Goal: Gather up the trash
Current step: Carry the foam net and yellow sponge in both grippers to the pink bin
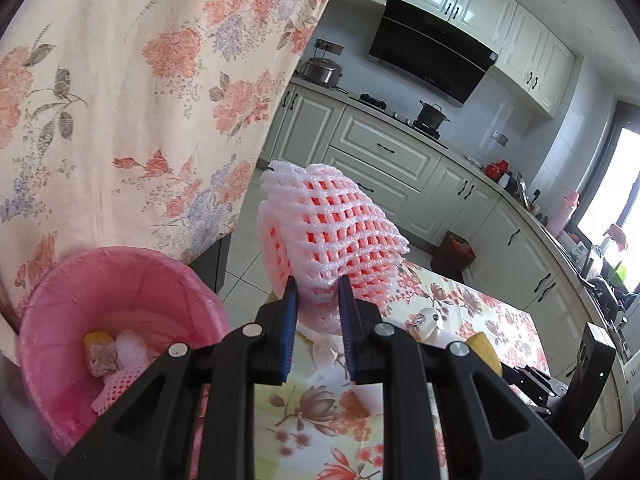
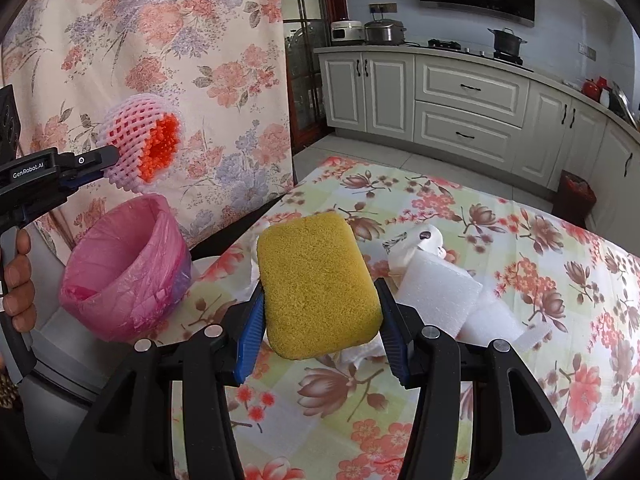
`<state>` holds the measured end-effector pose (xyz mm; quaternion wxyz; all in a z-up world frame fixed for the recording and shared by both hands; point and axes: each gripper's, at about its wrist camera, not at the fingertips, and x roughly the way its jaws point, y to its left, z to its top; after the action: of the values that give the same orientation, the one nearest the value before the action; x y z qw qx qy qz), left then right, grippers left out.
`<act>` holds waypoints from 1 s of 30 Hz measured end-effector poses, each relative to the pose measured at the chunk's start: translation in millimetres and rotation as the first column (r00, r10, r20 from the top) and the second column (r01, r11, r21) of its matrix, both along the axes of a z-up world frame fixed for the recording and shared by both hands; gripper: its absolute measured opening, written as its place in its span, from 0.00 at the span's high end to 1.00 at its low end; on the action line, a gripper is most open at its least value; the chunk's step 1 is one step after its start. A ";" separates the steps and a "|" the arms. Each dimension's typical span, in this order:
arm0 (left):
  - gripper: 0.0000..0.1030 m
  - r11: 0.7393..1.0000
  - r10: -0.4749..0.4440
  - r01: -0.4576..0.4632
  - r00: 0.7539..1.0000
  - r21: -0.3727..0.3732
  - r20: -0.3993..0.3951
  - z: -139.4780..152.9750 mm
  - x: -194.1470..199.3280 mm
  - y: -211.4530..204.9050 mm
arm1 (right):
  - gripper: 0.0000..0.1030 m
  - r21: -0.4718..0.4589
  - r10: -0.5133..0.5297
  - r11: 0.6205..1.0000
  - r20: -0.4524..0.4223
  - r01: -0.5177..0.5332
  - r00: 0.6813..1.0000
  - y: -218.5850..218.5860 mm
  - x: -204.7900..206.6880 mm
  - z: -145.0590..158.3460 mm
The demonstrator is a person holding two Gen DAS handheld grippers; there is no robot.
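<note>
Left claw (image 1: 318,300) clamped on foam net sleeve (image 1: 332,228), pink-lined bin (image 1: 120,280) below and left of it; right claw (image 2: 320,320) clamped on yellow sponge (image 2: 316,284) above bench (image 2: 520,280); best: centre sleeve over rim before release, sponge next.

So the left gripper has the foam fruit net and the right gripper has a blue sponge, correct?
Not quite: the sponge in the right gripper is yellow, as the right wrist view shows. The left gripper does hold the foam fruit net.
</note>
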<state>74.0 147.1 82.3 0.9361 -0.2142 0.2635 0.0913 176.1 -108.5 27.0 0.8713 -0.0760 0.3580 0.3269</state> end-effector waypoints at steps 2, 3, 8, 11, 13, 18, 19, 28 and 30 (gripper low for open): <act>0.81 0.999 0.030 -0.030 1.000 0.016 0.003 2.4 -9.9 9.1 | 0.52 0.000 0.019 1.000 0.005 -0.019 1.000 10.9 -2.2 3.0; 0.81 0.999 0.045 -0.045 0.999 0.021 0.005 3.5 -15.0 14.5 | 0.52 0.000 0.030 1.000 0.006 -0.030 1.000 16.7 -3.2 4.5; 0.81 0.990 0.130 -0.130 0.991 0.053 0.010 6.7 -40.3 42.1 | 0.52 0.002 0.094 0.996 0.012 -0.094 0.996 50.1 -8.7 10.6; 0.81 0.983 0.177 -0.177 0.984 0.058 0.006 4.8 -52.0 58.8 | 0.52 0.003 0.139 0.990 0.018 -0.139 0.990 72.9 -12.4 14.7; 0.81 0.978 0.203 -0.202 0.979 0.057 0.001 2.7 -58.2 69.1 | 0.52 0.003 0.170 0.985 0.021 -0.170 0.985 88.7 -15.8 17.6; 0.80 0.965 0.256 -0.255 0.967 0.060 -0.011 -3.4 -72.6 88.3 | 0.52 0.000 0.244 0.970 0.026 -0.244 0.970 129.9 -25.2 21.1; 0.80 0.963 0.263 -0.262 0.965 0.063 -0.014 -4.4 -74.4 90.5 | 0.52 0.000 0.258 0.966 0.024 -0.258 0.966 138.3 -26.9 21.3; 0.80 0.953 0.300 -0.298 0.954 0.054 -0.016 -9.7 -85.0 109.2 | 0.52 -0.012 0.359 0.933 0.016 -0.359 0.933 195.0 -44.1 18.7; 0.80 0.952 0.302 -0.300 0.953 0.052 -0.016 -9.8 -86.0 110.7 | 0.52 -0.017 0.377 0.926 0.010 -0.377 0.926 204.5 -47.6 15.4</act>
<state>-12.0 257.8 72.5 0.9131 -0.2276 0.2365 0.2418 128.5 96.1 42.4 0.7939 -0.1519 0.3336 0.4852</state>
